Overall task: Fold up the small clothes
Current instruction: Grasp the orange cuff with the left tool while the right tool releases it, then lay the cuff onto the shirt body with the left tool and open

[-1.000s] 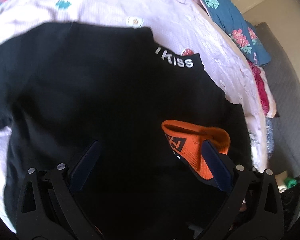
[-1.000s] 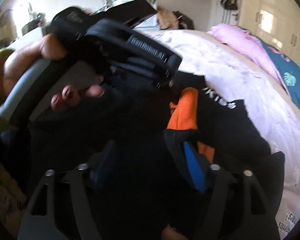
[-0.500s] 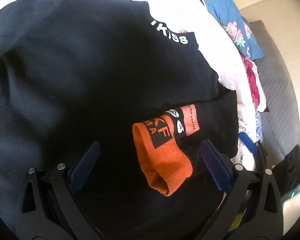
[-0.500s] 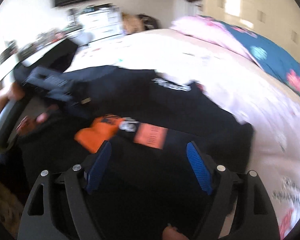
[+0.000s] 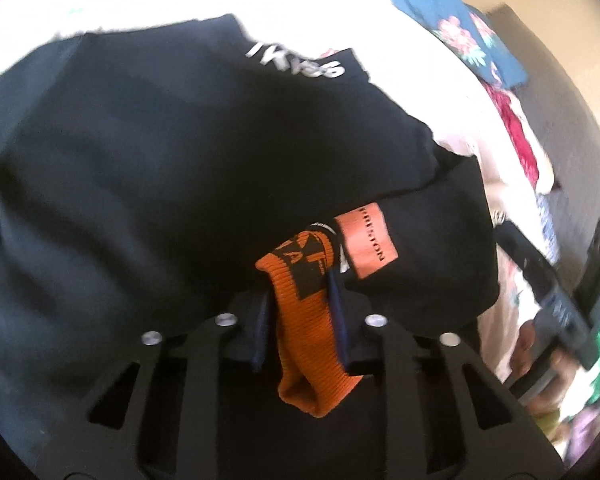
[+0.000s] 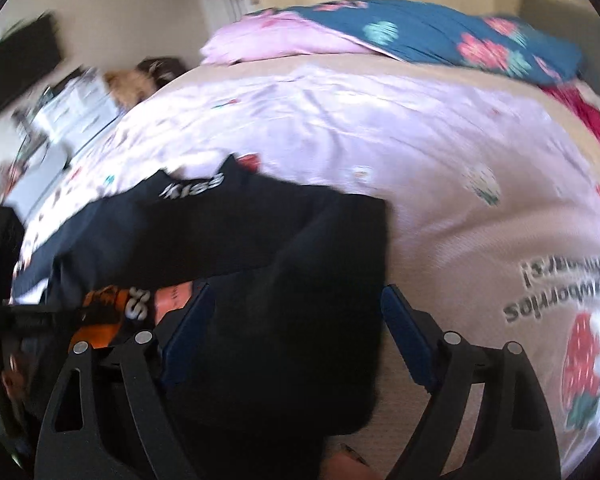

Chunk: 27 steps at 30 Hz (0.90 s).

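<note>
A black garment [image 5: 172, 184] with white lettering near one edge is lying spread on a bed, over a pale pink bedspread [image 6: 380, 128]. One of its sleeves is ending in an orange ribbed cuff [image 5: 308, 320] with black markings, and an orange patch [image 5: 366, 246] is sitting on the sleeve just beyond the cuff.

My left gripper [image 5: 300, 292] is pinching that orange cuff, its two blue pads pressing against the fabric on both sides, low in the left wrist view.

My right gripper [image 6: 296, 312] is hovering with its blue-padded fingers [image 6: 400, 328] spread wide apart, holding nothing. A fold of the black garment is lying beneath and between them, and the orange cuff is showing to the left, by the left finger.

Further out, a teal floral pillow [image 6: 440, 36] and a pink pillow [image 6: 276, 40] are resting at the far side of the bed. The bedspread is showing a strawberry print [image 6: 580, 360] with lettering near the right edge.
</note>
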Each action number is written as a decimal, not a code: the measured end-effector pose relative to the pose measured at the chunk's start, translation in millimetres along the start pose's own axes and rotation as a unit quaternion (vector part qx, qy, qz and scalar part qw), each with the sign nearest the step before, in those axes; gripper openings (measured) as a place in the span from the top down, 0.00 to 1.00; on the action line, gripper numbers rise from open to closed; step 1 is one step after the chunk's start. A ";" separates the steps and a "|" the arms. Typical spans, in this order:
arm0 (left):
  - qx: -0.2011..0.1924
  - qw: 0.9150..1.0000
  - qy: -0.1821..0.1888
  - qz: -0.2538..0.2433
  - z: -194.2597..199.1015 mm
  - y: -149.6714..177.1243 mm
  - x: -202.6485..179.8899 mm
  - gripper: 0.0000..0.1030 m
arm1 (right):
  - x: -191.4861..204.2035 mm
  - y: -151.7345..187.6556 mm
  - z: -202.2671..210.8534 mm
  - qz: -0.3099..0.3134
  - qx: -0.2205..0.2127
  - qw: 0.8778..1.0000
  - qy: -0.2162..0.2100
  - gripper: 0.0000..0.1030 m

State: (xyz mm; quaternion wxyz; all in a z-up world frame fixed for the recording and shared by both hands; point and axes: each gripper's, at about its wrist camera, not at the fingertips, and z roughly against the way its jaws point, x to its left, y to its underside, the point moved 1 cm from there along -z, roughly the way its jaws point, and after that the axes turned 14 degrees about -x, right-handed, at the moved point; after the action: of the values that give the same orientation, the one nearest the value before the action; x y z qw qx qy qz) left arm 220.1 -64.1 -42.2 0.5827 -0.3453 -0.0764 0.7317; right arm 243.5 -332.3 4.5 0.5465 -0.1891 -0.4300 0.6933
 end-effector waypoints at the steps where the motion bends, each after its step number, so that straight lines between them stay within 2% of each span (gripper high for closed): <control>1: -0.005 1.000 0.009 -0.009 3.6 -2.9 -5.7 0.89 | -5.0 -1.1 -1.2 -0.013 -0.002 1.000 0.006 0.18; 3: -0.023 0.999 0.024 -0.016 14.5 -12.4 -14.0 0.90 | -21.1 -4.1 3.4 -0.047 -0.012 0.999 0.023 0.18; 7: -0.086 0.994 0.047 -0.048 55.3 -46.3 -34.7 0.91 | -39.1 -13.4 16.7 -0.097 -0.048 0.994 0.031 0.18; 9: -0.112 0.990 0.048 -0.063 73.6 -58.7 -41.7 0.91 | -41.2 -18.2 24.1 -0.102 -0.070 0.992 0.035 0.18; 13: -0.158 0.982 0.033 -0.098 103.6 -76.0 -47.3 0.91 | -34.8 -23.2 27.3 -0.085 -0.078 0.992 0.045 0.18; 16: -0.160 0.982 0.020 -0.101 104.6 -76.9 -38.0 0.91 | -26.5 -23.9 19.9 -0.072 -0.069 0.994 0.052 0.18; 24: -0.148 0.987 -0.009 -0.055 100.0 -67.4 11.1 0.91 | -4.2 -21.2 5.6 -0.012 -0.052 0.995 0.083 0.18; 27: -0.140 0.989 -0.021 -0.048 91.7 -65.5 24.4 0.91 | 4.4 -20.0 -0.8 -0.012 -0.044 0.996 0.076 0.18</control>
State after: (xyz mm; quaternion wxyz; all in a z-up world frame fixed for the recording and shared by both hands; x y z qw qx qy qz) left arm 216.0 4.9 50.1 0.5614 -0.4039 -0.2065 0.6921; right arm 254.5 -327.4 21.1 0.5768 -0.2600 -0.4198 0.6508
